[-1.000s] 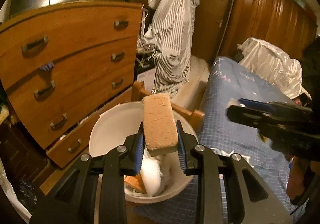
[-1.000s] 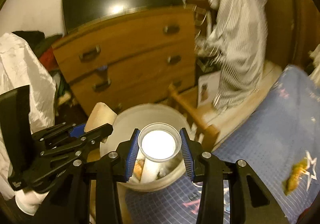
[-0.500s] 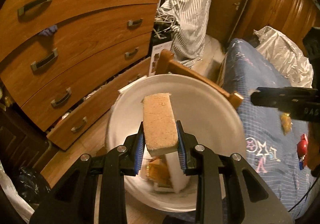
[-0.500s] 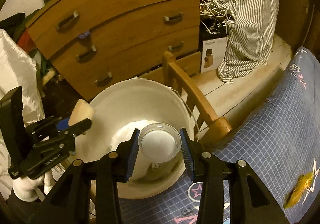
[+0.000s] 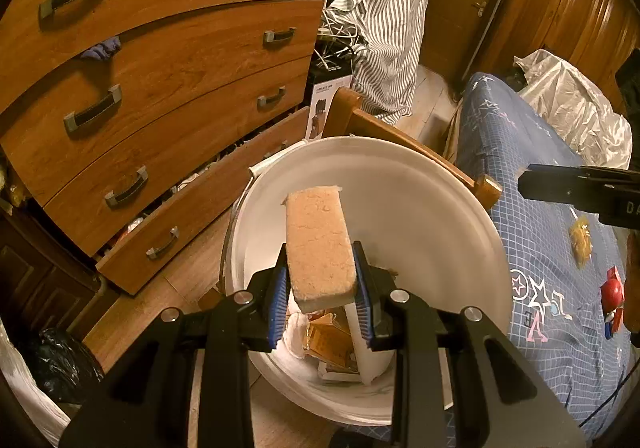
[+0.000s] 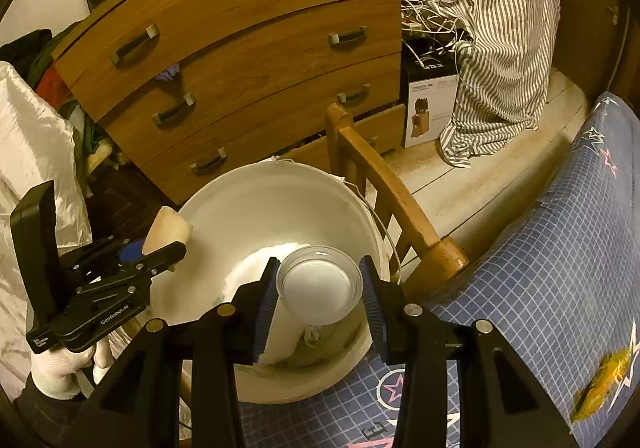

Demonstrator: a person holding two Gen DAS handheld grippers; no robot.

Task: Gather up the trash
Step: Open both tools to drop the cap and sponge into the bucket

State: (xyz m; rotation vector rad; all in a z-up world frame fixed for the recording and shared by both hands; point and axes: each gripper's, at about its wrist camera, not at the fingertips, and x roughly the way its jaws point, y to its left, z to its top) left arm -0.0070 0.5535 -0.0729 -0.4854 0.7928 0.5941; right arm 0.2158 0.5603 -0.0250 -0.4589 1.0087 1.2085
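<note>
My left gripper [image 5: 322,298] is shut on an orange sponge [image 5: 318,244], held upright over the open white bucket [image 5: 424,199]. In the right wrist view that same sponge [image 6: 168,226] hangs at the bucket's left rim [image 6: 224,191]. My right gripper [image 6: 318,300] is shut on a clear plastic cup [image 6: 318,288], mouth toward the camera, above the inside of the bucket. Crumpled white paper and yellow wrappers [image 5: 330,336] lie at the bucket's bottom. A yellow wrapper [image 6: 604,372] and a red item [image 5: 612,294] lie on the blue bedcover [image 6: 560,268].
A wooden chest of drawers [image 5: 168,59] stands behind the bucket, its lowest drawer pulled out. A wooden bed frame post [image 6: 448,252] is beside the bucket's right rim. A striped shirt [image 6: 500,27], a boxed item [image 6: 428,107] and cables are on the floor beyond. A gloved hand [image 6: 60,368] holds the left gripper.
Both grippers have come forward and down over the bucket during the first half of the second, then held still. The sponge and the cup stay gripped.
</note>
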